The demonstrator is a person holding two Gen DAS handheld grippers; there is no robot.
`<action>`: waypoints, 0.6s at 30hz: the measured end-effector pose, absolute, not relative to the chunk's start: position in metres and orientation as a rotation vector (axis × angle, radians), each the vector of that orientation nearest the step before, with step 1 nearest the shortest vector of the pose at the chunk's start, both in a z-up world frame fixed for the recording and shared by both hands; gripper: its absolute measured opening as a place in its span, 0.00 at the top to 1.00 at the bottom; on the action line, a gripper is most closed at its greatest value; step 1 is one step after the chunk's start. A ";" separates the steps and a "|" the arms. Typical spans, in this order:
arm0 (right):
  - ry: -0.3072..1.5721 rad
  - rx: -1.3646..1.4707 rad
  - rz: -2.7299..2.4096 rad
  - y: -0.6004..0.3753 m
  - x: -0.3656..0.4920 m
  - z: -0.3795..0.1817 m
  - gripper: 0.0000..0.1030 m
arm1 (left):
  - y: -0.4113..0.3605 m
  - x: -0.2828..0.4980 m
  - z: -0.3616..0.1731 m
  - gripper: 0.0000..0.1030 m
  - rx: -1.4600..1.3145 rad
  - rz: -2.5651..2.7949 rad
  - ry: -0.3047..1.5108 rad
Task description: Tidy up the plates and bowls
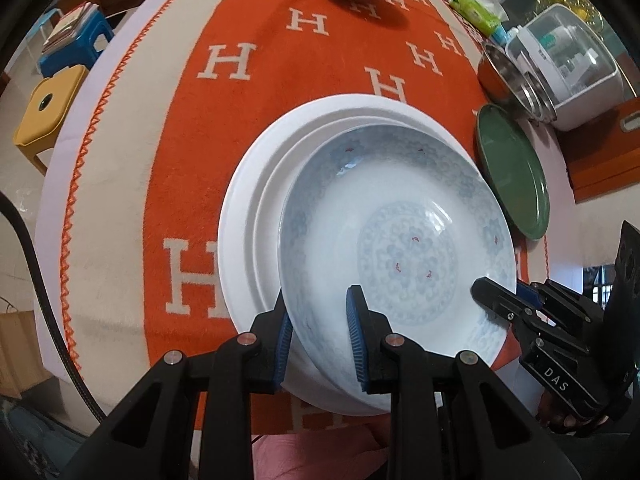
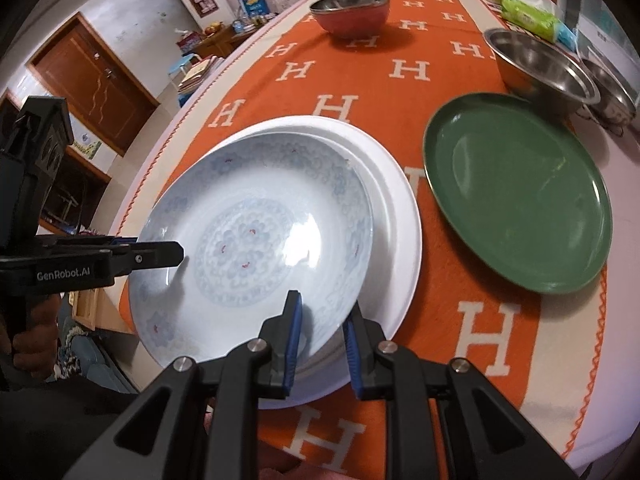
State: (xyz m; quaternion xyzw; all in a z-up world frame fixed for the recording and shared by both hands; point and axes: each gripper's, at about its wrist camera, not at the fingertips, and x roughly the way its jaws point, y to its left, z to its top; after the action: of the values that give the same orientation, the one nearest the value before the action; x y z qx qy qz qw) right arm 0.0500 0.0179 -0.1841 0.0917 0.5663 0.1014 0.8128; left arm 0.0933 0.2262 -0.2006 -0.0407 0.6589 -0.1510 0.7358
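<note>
A: What were the two tongs doing?

B: Both were clamped on the rim of the patterned plate (image 1: 400, 232), a glossy, shallow porcelain round with pale blue floral bands and small red marks. The left gripper (image 1: 320, 336) pinched its near edge between ribbed blue pads; the right gripper (image 2: 322, 344) gripped the rim at another spot the same way.

A: And where was that plate?

B: Over the white plate (image 1: 248, 200), a plain, smooth, wider disc with a stepped rim, lying on the blanket (image 1: 168, 128) (orange woven wool with cream H letters and a zigzag-stitched border). The patterned one sat off-centre, its near side overhanging the white rim; whether it rested fully or was tilted clear I could not tell.

A: Any room around it?

B: Bare blanket lay open beyond the white plate and toward the stitched border. The stack lay close to the table's near edge.

A: What stood close by?

B: The green plate (image 2: 520, 196), matte and flat with a low raised lip, lay just beside the white one, apart from it. Behind it stood a steel bowl (image 2: 540, 64) with another next to it, and far down the table a red bowl (image 2: 352, 12) with a metal lining.
</note>
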 end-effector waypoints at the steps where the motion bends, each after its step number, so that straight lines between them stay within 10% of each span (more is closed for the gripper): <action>1: 1.213 0.202 0.207 0.018 0.050 -0.185 0.80 | 0.225 0.094 -0.202 0.77 -0.082 -0.340 1.452; 18: 1.216 0.236 0.047 0.032 0.051 -0.192 0.76 | 0.216 0.109 -0.212 0.77 0.022 -0.448 1.469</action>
State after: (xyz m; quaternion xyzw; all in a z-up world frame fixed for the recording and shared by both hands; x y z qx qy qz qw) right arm 0.0508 0.0324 -0.1918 0.1107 0.5699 0.0218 0.8139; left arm 0.1093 0.2161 -0.2121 0.0100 0.6645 -0.2028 0.7192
